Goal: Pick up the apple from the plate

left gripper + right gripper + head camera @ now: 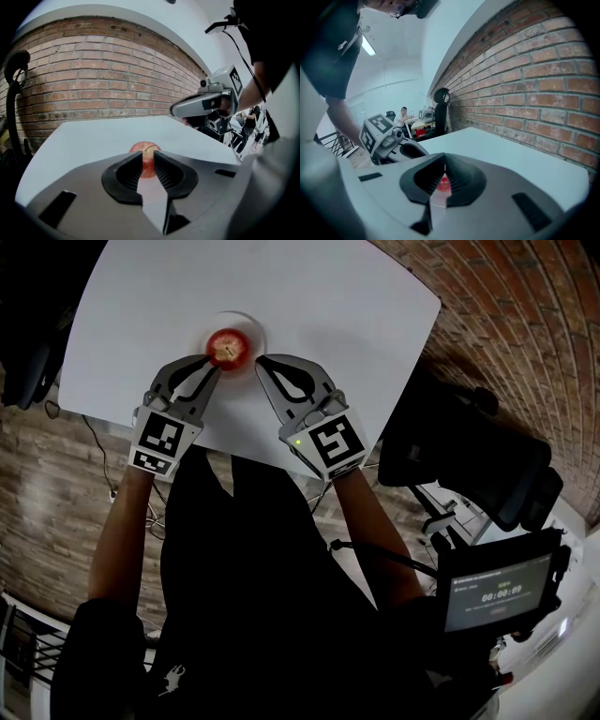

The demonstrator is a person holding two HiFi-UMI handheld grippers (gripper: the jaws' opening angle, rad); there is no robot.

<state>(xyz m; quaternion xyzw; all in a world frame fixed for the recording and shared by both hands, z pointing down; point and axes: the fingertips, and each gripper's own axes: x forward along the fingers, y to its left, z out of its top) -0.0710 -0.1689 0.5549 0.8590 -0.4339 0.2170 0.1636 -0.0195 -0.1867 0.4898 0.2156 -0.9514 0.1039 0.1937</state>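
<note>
Head view: apple point(228, 348) is soft with blur, so skin detail is unreadable. It covers most of the plate point(257, 331); only a pale rim arc shows. The table point(328, 296) near edge is hidden behind the left gripper point(211, 365), right gripper point(262, 361) and torso point(253, 559); its far edge is cut by the frame top. Screen point(497, 592) text is too small to read with confidence. Left gripper view: the apple's lower half sits behind the jaws; whether the tips touch it cannot be told. Right gripper view: the apple is only a red sliver in the slit below the jaw tips. The background person point(403, 115) is too small to make out.
</note>
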